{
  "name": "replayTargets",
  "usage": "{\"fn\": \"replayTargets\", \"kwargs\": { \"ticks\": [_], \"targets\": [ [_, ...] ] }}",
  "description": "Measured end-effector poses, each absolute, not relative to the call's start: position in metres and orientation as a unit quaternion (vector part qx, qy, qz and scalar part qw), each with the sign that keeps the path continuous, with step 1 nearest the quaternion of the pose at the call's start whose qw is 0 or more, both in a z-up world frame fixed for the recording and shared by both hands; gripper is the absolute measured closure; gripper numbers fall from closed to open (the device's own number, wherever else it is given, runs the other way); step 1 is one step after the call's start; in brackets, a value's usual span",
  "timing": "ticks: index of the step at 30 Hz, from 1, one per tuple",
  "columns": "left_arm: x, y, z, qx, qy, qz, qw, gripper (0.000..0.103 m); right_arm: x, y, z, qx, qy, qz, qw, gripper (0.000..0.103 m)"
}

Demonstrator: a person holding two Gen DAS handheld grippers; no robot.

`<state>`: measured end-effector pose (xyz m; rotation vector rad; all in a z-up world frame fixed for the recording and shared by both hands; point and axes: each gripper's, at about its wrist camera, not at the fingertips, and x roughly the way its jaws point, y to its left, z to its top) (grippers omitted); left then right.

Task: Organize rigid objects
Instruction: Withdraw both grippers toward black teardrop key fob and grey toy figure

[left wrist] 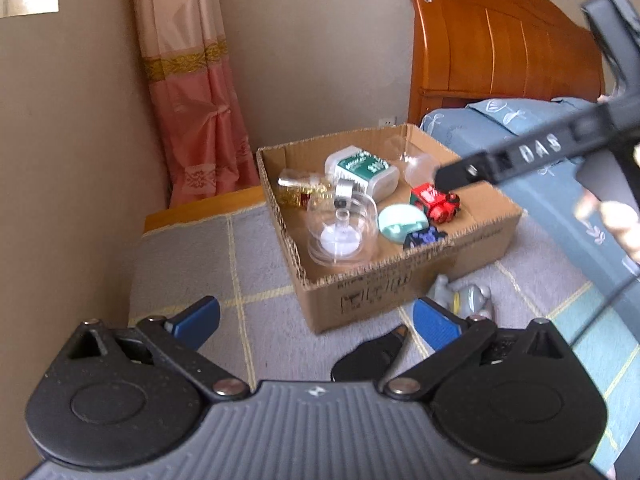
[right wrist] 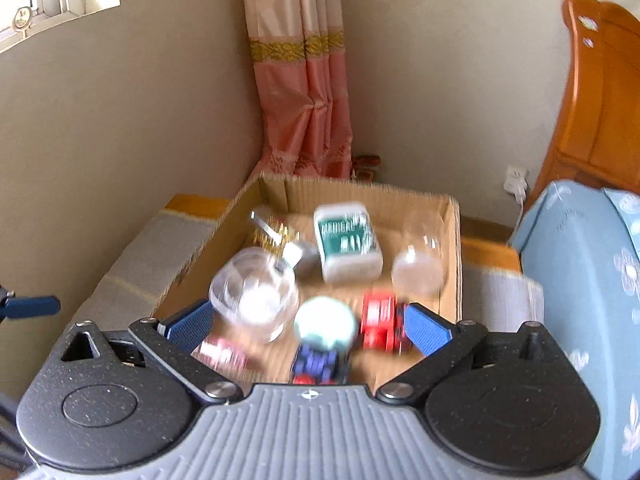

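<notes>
An open cardboard box point(left wrist: 360, 296) point(right wrist: 452, 248) sits on a grey checked mat. It holds a clear plastic cup point(left wrist: 340, 232) point(right wrist: 254, 296), a white-and-green container point(left wrist: 362, 170) point(right wrist: 346, 242), a red toy train point(left wrist: 436, 202) point(right wrist: 380, 320), a mint round case point(left wrist: 402, 222) point(right wrist: 326, 322), a blue toy point(left wrist: 424, 238) point(right wrist: 320, 362), a gold item point(left wrist: 298, 194) and another clear cup point(right wrist: 420, 264). My left gripper point(left wrist: 316, 320) is open and empty, short of the box. My right gripper point(right wrist: 308, 326) is open and empty above the box's near side; it shows from the side in the left wrist view point(left wrist: 520, 156).
A grey toy point(left wrist: 464, 294) lies on the mat right of the box. A bed with blue bedding point(left wrist: 552, 184) point(right wrist: 592, 280) and a wooden headboard point(left wrist: 500, 36) stands to the right. A pink curtain point(left wrist: 192, 100) and the wall lie behind.
</notes>
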<state>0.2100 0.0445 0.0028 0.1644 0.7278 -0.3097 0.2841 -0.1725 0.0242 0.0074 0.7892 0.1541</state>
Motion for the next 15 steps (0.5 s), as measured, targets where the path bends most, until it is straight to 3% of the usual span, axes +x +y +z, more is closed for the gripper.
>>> {"fn": "replayTargets", "kwargs": {
  "ticks": [15],
  "targets": [
    [0.178,0.054,-0.032,0.038,0.381,-0.125,0.915,0.001,0.231,-0.16,-0.065,0.094,0.401,-0.028,0.911,0.0]
  ]
}}
